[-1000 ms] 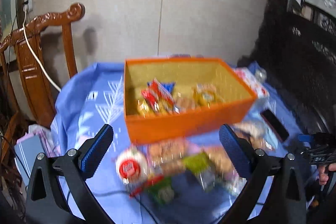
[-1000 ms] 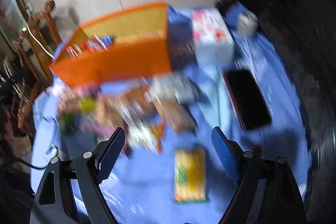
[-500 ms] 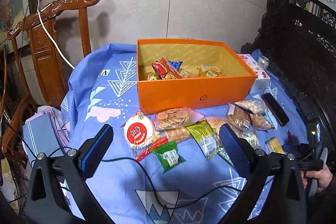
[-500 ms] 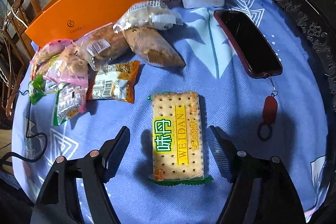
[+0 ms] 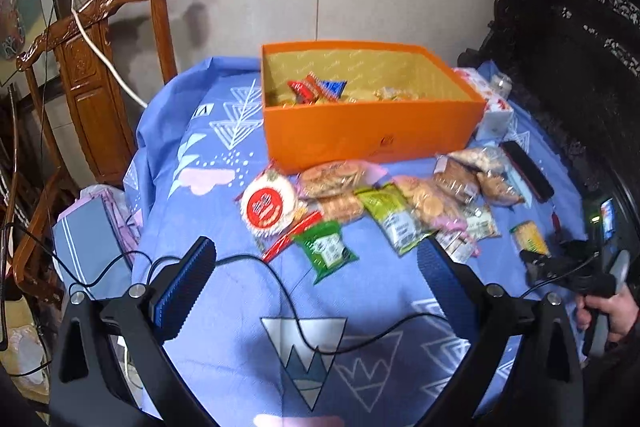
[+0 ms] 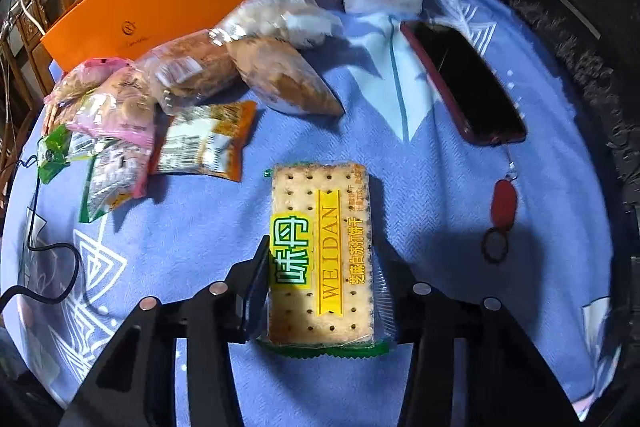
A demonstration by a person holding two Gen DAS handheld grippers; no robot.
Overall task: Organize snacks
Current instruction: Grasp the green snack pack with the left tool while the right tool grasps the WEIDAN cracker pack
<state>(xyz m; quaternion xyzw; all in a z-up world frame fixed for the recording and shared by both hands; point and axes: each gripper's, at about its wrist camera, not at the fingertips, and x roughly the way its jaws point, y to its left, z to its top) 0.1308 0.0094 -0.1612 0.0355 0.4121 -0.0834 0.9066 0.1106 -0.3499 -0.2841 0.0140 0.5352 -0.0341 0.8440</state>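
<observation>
Closing our right gripper [image 6: 322,283] on the long sides of a WEIDAN cracker packet [image 6: 322,251], we are at the pickup step of sorting snacks into the orange box [image 5: 372,131]. The fingers sit tight against the wrapper, one on each side, though we cannot tell whether the packet has left the blue tablecloth [image 6: 192,227] yet. It lies near the table's right edge, apart from the main heap of snack bags [image 5: 400,199], which sprawls along the box's front wall. Our left gripper [image 5: 316,279] hangs wide open over the near side of the table, holding nothing. A phone [image 6: 464,83] with a red charm rests on the cloth just beyond the packet, to its right. The box, at the table's far side, already holds a few wrapped sweets. The next move, as we judge it, calls for lifting the packet clear, carrying it over the heap and the box's front wall, and releasing it inside.
</observation>
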